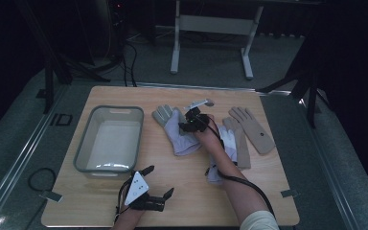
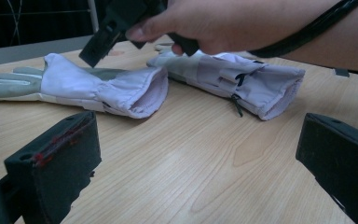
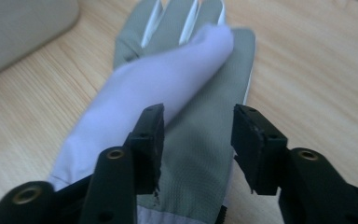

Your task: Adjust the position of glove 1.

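The grey-and-lilac glove (image 3: pixel 186 121) lay flat on the wooden table (image 1: pixel 172 191), directly beneath and between the fingers (image 3: pixel 151 140) of my right gripper (image 1: pixel 192 121), its grey fingertips pointing away past the pads and its lilac fabric folded over under the left-hand pad. I had that gripper's fingers parted, one over the lilac fold and one over the grey panel, with nothing clamped; I could not tell whether the pads had touched the cloth. I judged the step in hand to be pinching this glove up, probably for the grey bin (image 1: pixel 109 139) that sat beyond the left-hand pad. To do it well I would have lowered straight down until both pads pressed into the fabric, then closed on the doubled layer at the fold, since a single thin layer could slip out. I would have lifted slowly, as the limp cuff would dangle and might snag. A second lilac glove (image 2: pixel 235 77) lay just beside, under my right forearm, and two tan gloves (image 1: pixel 251 129) lay farther off on that side, so I meant to avoid dragging those. My left gripper (image 1: pixel 155 183) waited near the table's near edge, fingers wide apart, holding nothing.
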The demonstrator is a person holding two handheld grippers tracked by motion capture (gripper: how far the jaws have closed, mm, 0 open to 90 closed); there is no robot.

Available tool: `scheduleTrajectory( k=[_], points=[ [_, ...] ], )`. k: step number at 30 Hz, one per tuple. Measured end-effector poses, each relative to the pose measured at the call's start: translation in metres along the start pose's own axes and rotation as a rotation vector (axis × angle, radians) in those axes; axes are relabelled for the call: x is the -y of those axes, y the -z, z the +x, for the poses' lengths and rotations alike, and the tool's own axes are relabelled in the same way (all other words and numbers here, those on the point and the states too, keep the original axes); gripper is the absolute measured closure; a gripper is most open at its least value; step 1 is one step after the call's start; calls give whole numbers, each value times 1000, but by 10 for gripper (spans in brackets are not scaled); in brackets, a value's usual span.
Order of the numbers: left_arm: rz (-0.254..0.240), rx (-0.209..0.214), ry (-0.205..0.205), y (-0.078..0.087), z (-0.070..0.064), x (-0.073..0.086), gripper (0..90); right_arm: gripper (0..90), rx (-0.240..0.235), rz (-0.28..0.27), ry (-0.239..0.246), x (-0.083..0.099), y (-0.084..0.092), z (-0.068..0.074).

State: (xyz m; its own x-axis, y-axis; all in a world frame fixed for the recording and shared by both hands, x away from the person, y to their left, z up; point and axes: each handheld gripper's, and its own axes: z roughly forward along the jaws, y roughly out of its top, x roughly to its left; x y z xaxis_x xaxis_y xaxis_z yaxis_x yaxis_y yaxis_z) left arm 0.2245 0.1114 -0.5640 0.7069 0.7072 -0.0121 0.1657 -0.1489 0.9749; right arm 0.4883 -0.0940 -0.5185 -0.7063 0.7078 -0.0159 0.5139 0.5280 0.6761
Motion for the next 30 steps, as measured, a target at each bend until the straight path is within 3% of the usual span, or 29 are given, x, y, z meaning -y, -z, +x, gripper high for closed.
scheduleTrajectory(
  k=[5,9,12,13,14,15,17,18,19,20,24,25,30],
  points=[
    [0,0,2,0,0,0,0,571,10,40,24,6,-11,0],
    [2,-1,3,0,0,0,0,600,-12,62,18,10,-19,-2],
    [2,0,6,0,0,0,0,710,-21,70,24,9,-20,-1],
    [2,0,7,0,1,0,0,710,-21,70,24,9,-20,-1],
    [2,0,7,0,1,0,0,796,-17,69,20,8,-20,-1],
    [2,0,6,0,1,0,0,796,-17,69,20,8,-20,-1],
    [3,0,7,0,1,0,0,848,-12,65,-1,8,-19,2],
    [1,0,7,0,1,0,0,872,-10,57,-38,8,-16,4],
    [1,0,7,0,1,0,0,872,-10,57,-38,8,-16,4],
    [-2,-1,10,0,1,0,0,879,-33,44,-99,8,-11,7],
    [-3,-3,11,0,1,0,0,880,-28,25,-123,10,-3,14],
    [-6,-6,10,1,1,0,0,882,-33,-32,-182,14,11,22],
    [-9,-12,8,1,0,0,0,885,-36,-118,-285,28,39,37]
  ],
)
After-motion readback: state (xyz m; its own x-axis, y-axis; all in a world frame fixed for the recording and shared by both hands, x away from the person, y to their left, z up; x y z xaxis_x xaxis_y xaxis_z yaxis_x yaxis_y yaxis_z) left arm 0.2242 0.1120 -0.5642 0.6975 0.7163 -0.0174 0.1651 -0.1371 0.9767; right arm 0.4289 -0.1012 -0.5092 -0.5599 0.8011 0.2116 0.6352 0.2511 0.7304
